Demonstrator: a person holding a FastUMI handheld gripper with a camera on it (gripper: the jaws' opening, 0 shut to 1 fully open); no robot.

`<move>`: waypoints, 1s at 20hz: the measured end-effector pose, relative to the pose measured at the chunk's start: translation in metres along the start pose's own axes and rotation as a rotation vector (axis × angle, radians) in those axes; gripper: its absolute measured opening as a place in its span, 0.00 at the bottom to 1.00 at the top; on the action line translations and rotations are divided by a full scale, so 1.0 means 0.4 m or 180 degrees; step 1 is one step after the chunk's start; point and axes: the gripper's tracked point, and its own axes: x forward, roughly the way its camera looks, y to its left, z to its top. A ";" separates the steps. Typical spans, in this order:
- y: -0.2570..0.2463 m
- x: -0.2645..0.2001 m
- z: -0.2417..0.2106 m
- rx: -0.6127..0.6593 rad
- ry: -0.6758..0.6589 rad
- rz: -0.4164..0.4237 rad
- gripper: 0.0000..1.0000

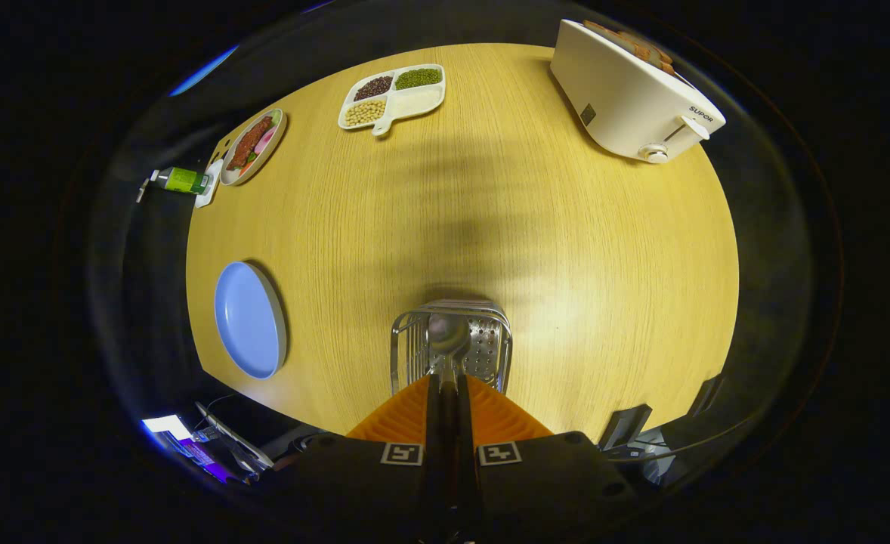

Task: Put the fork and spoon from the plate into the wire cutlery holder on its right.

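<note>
gripper (449,381) clamped on spoon (449,336), bowl end over wire cutlery holder (415,347). plate (248,321) bare. we reckon next: lower it, then let go.

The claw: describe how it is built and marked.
The claw has two ribbed, wedge-shaped fingers set close together. Behind them sit two dark, blocky housings, each carrying a small square black-and-white marker near the inner edge. No cable on it can be made out.

Wooden table (566,249) with plate (248,321), toaster (626,106).
</note>
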 end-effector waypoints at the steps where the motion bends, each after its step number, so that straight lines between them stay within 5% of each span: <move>1: 0.001 -0.007 0.008 0.0038 -0.0080 0.0024 0.13; 2: 0.010 -0.030 0.022 0.0088 -0.0196 0.0088 0.11; 4: 0.014 -0.053 0.046 0.0133 -0.0457 0.0163 0.21; 11: 0.048 -0.264 0.161 -0.0025 -0.2033 0.0212 0.81; 16: 0.062 -0.552 0.214 -0.0212 -0.3514 0.0026 0.94; 20: 0.070 -0.730 0.205 -0.0171 -0.4160 -0.0165 0.97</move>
